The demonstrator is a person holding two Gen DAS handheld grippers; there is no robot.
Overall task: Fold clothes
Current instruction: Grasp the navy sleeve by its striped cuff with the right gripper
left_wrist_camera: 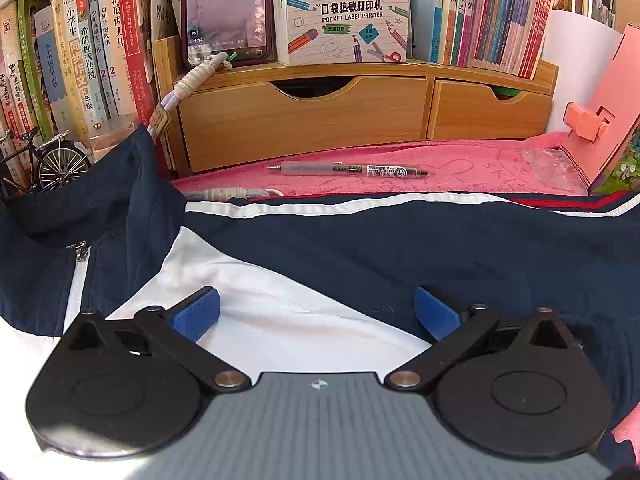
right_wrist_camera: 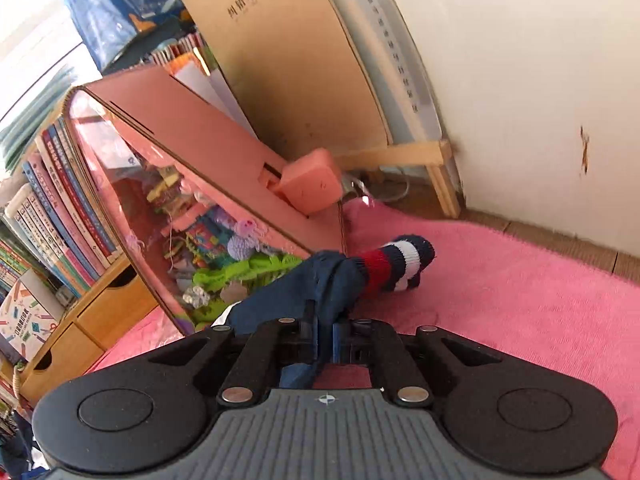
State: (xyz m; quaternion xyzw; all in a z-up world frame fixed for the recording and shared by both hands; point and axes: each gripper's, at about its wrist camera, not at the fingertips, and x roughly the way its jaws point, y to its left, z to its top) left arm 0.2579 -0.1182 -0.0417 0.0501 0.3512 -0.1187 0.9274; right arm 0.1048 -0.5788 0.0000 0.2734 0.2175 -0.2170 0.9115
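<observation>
A navy and white zip jacket (left_wrist_camera: 360,248) lies spread across a pink towel (left_wrist_camera: 400,160) on the desk. Its collar and zipper are at the left. My left gripper (left_wrist_camera: 316,312) is open, its blue pads just above the white shoulder panel and the navy sleeve, holding nothing. My right gripper (right_wrist_camera: 326,332) is shut on the navy sleeve (right_wrist_camera: 288,292) just behind its red, white and navy striped cuff (right_wrist_camera: 396,264). The cuff hangs out past the fingers over the pink towel (right_wrist_camera: 500,300).
A pen (left_wrist_camera: 352,170) lies on the towel behind the jacket. A wooden drawer organiser (left_wrist_camera: 304,120) with a phone (left_wrist_camera: 228,12), a printer box and books stands at the back. A pink box with toys (right_wrist_camera: 200,184) and the wall (right_wrist_camera: 520,80) are close to the right gripper.
</observation>
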